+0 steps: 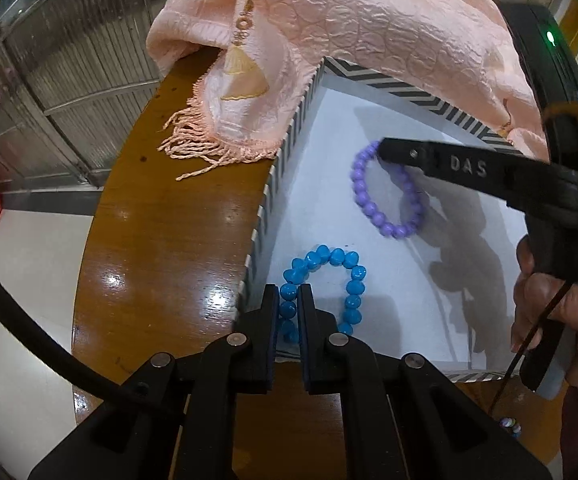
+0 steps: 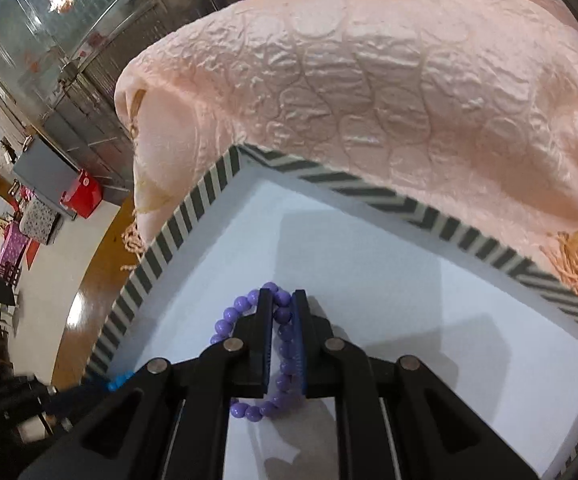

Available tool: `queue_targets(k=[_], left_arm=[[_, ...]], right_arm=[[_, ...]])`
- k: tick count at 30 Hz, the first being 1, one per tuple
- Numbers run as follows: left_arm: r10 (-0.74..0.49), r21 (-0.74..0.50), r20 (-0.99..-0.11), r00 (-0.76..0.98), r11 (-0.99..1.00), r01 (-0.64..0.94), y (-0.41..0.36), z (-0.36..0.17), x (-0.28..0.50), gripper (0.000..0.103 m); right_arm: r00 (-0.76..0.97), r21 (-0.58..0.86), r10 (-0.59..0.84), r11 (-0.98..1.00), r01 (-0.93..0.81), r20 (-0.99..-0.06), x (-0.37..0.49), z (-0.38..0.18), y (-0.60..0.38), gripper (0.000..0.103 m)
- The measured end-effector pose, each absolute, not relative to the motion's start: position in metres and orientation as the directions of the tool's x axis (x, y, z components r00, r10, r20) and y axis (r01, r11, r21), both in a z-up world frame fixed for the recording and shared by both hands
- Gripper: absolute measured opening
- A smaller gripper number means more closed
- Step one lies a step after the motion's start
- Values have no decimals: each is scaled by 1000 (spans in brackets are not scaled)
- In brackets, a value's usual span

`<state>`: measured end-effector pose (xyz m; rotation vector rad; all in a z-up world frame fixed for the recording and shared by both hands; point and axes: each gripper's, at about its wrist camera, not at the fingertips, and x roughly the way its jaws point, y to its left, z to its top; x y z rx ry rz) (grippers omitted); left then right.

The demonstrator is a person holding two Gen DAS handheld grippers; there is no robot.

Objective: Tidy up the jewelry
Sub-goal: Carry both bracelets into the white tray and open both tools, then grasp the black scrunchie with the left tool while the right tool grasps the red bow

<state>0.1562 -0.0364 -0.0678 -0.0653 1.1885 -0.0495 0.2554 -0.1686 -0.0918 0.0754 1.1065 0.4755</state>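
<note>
A white box (image 1: 329,128) with a black-and-white striped rim (image 2: 161,256) stands on a brown wooden table (image 1: 169,220). My left gripper (image 1: 288,292) is shut on a blue bead bracelet (image 1: 351,276), whose loop rests on the box floor near the left wall. In the left wrist view my right gripper (image 1: 383,148) reaches in from the right, a hand on its handle, its tip at the purple bead bracelet (image 1: 385,196). In the right wrist view the right gripper (image 2: 281,294) is shut on that purple bracelet (image 2: 281,340), its beads between the fingers just above the box floor.
A pink textured scarf (image 1: 369,28) with a fringe (image 1: 205,148) lies bunched over the box's far rim (image 2: 369,92). The table edge curves on the left, with floor beyond. A few small beads (image 1: 509,426) lie on the table near the box's front right corner.
</note>
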Motion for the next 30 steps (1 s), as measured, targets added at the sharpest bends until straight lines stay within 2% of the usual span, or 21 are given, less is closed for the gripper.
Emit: queue_targets(k=[2, 4, 6, 11, 17, 27, 30], left_arm=[[-49, -48, -921, 385, 999, 12, -41, -67, 156, 1], [-46, -42, -915, 402, 999, 18, -42, -63, 153, 7], [-58, -54, -910, 410, 998, 19, -42, -58, 150, 10], [-40, -38, -903, 428, 999, 12, -41, -47, 140, 12], [-14, -5, -888, 459, 1000, 21, -41, -33, 118, 12], [0, 22, -865, 501, 999, 38, -39, -17, 75, 12], [2, 26, -860, 510, 999, 41, -37, -16, 63, 12]], right_arm=[[352, 306, 416, 894, -328, -839, 253, -91, -168, 14], [353, 296, 406, 898, -326, -843, 247, -88, -170, 35], [376, 296, 408, 900, -321, -832, 238, -79, -179, 41], [410, 293, 409, 902, -318, -815, 201, -52, -197, 42], [414, 245, 378, 908, -340, -828, 147, -32, -202, 51], [414, 249, 372, 914, -321, -831, 71, -18, -220, 53], [417, 251, 371, 916, -314, -830, 54, -18, -222, 58]])
